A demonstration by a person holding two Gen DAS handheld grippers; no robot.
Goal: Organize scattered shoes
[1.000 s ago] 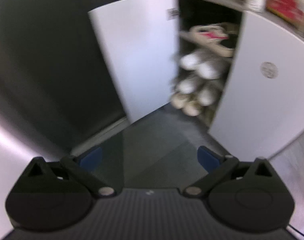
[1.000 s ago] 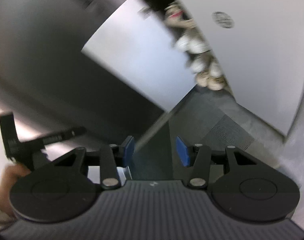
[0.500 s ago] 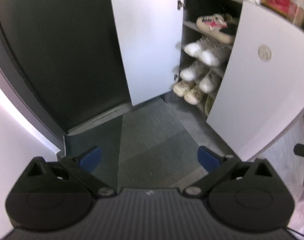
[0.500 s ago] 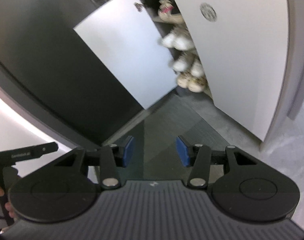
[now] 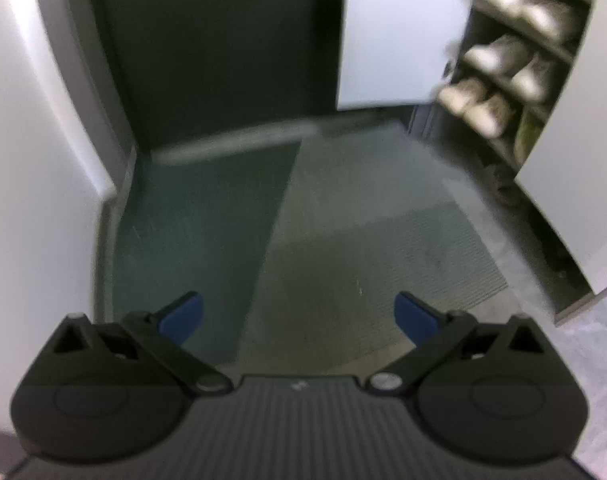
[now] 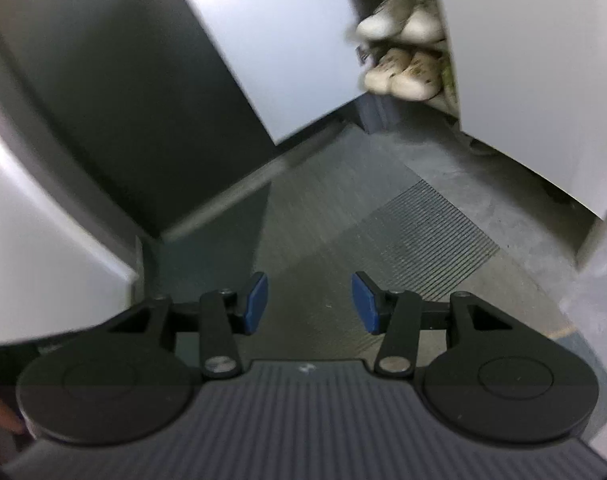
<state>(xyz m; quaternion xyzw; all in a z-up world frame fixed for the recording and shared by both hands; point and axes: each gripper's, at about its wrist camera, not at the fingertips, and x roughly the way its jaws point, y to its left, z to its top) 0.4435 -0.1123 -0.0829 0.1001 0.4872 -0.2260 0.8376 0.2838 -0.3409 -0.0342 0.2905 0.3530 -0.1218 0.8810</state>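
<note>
The left gripper [image 5: 299, 316] has its blue fingers [image 5: 181, 316] spread wide, empty, above the ribbed floor mat [image 5: 367, 248] at lower centre. The right gripper [image 6: 309, 306] has its fingers [image 6: 256, 300] partly apart, also empty. Pale shoes [image 6: 403, 74] sit on the cupboard [image 5: 503, 76] shelves at upper right, between two open white doors [image 6: 271, 40].

A grey ribbed floor mat [image 5: 383, 248] lies before a dark door [image 5: 223, 48] at the far side, white wall [image 5: 31, 128] on the left, an open white-doored cabinet [image 6: 535, 64] on the right.
</note>
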